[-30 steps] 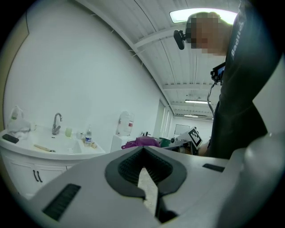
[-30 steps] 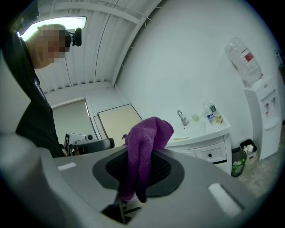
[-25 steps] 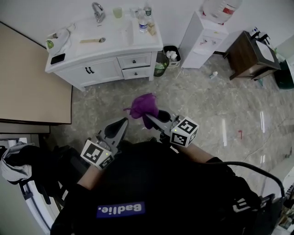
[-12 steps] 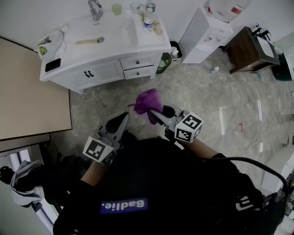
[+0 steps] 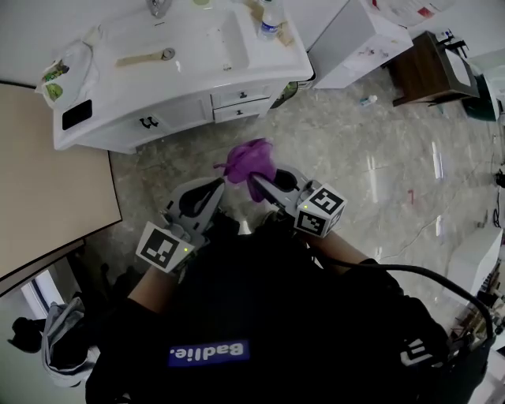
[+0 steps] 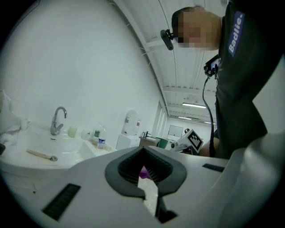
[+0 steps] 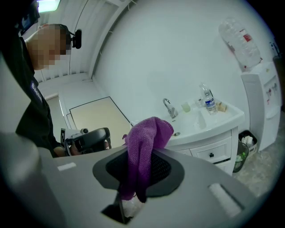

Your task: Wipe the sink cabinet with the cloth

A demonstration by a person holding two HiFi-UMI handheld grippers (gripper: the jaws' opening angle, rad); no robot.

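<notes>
The white sink cabinet (image 5: 181, 83) stands at the top of the head view, with its drawers (image 5: 237, 99) facing me across a strip of floor. My right gripper (image 5: 259, 180) is shut on a purple cloth (image 5: 251, 160), which bunches up above its tips, short of the cabinet front. In the right gripper view the cloth (image 7: 144, 142) hangs over the closed jaws, and the cabinet (image 7: 209, 133) lies beyond. My left gripper (image 5: 211, 193) is beside it on the left, shut and empty. The left gripper view shows the basin top (image 6: 40, 153) and faucet (image 6: 57, 120).
A bottle (image 5: 268, 22), a wooden-handled tool (image 5: 146, 57) and a dark phone (image 5: 75, 114) lie on the counter. A white water dispenser (image 7: 265, 102) and a small bin (image 7: 242, 149) stand right of the cabinet. A brown table (image 5: 426, 67) is further right and a beige panel (image 5: 47, 181) is on the left.
The cabinet has come closer and slid up in the head view as I move toward it. Both grippers hold their pose, and the cloth stays clamped in the right one.
</notes>
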